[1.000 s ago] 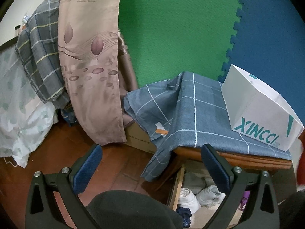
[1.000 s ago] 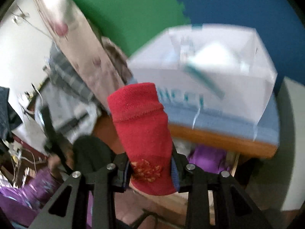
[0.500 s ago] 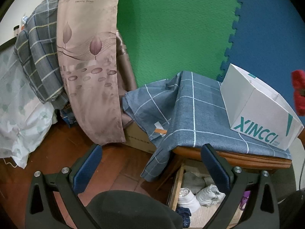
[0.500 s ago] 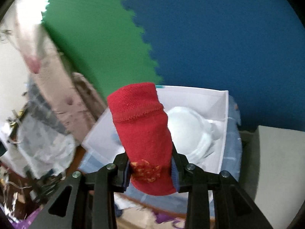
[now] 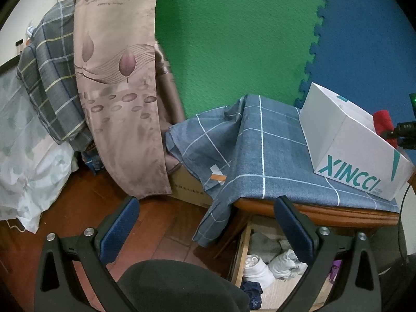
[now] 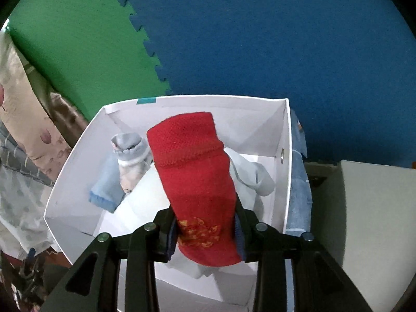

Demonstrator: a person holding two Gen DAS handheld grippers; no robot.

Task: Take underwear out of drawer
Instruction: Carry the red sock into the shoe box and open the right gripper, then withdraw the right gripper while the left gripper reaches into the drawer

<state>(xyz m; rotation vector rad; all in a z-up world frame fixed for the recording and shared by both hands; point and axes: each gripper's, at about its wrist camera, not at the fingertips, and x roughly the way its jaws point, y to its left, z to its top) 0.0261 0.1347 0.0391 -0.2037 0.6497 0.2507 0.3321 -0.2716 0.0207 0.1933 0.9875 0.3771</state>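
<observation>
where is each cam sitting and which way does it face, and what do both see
Left wrist view: rides the left claw, facing down at the cloth-covered table, open drawer and white box; its own two fingers stand wide apart with nothing between.
Right wrist view: rides the right claw, looking down into the white box; its opening jaws flank a red sock.
Shared: the box, the red sock, green and blue wall mats.

You can read "XINCCI" in big teal letters on the side of the white box point(image 5: 345, 153); the curtain's point(image 5: 117, 83) lines are too small.
</observation>
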